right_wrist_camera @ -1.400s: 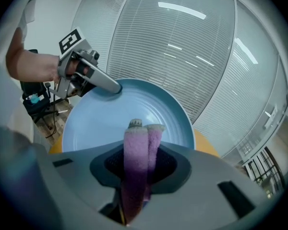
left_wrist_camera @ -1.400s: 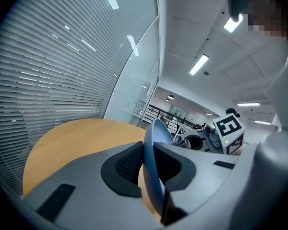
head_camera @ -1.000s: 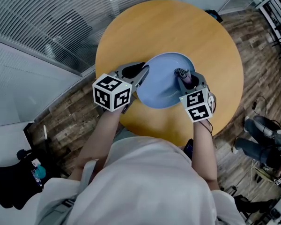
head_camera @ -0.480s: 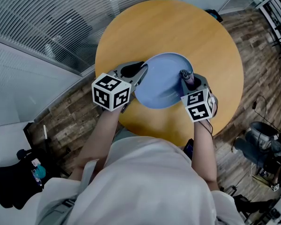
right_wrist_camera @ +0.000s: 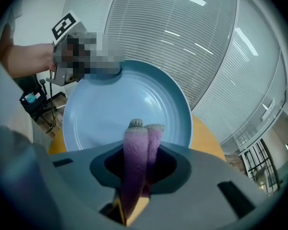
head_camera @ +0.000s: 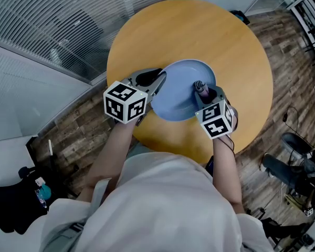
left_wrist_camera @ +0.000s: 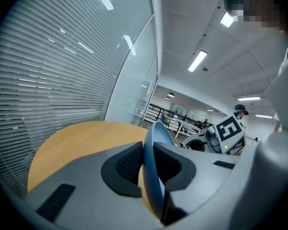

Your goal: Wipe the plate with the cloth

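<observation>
The blue plate (head_camera: 178, 101) is hard and glossy, probably slippery and chippable, so the rim's the place to grab. The left claw (head_camera: 158, 82) is clamped on its left rim, holding it tilted over the round bench's (head_camera: 189, 30) near edge. The right claw (head_camera: 203, 91) pinches a soft, floppy purple cloth (right_wrist_camera: 136, 152) right at the plate's face. Smooth wood bench, plank floor, blinds behind.

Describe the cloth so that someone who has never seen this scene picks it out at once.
Start at the round wooden table; near its front edge is a blue plate, its rim gripped by the left gripper. At the plate's right side, the right gripper pinches the cloth. It is a folded purple strip, the only soft, purple thing there.
</observation>
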{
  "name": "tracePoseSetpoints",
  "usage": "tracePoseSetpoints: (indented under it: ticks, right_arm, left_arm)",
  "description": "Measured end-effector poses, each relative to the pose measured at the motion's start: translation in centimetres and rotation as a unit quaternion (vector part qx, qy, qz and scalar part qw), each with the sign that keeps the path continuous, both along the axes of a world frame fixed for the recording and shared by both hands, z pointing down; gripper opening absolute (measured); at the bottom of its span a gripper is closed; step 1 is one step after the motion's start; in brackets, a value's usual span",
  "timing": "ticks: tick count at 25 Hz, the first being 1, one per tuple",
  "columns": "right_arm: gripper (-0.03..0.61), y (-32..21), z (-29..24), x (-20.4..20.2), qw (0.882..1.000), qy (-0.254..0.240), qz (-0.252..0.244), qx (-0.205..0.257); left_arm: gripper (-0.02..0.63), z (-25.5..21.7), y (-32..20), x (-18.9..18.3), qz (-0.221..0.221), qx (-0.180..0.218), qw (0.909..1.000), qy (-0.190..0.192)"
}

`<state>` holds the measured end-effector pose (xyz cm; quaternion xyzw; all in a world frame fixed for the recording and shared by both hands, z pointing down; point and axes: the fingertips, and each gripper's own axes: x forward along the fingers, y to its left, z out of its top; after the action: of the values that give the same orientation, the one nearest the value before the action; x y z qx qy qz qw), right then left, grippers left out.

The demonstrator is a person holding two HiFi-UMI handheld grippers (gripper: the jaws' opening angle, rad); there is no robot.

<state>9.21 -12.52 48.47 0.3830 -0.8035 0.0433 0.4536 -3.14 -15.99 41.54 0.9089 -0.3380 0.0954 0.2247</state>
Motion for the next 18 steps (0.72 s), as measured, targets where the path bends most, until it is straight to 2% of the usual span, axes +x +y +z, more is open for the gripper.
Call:
tracePoseSetpoints:
  ticks: [11,18]
  right_arm:
    - [0.106,0.5,-0.5,-2.6,0.999,-0.02,-0.031,0.003]
    - [0.106,1.1,-0.7,-4.9,0.997,-0.028,-0.071,0.009]
  left_arm:
    - [0.055,-0.2,-0.3,0.1,-0.002,-0.008,0.9999,0.013]
    - [0.057,-0.1,-0.3,0.4,0.0,-0.011,0.9999,0.013]
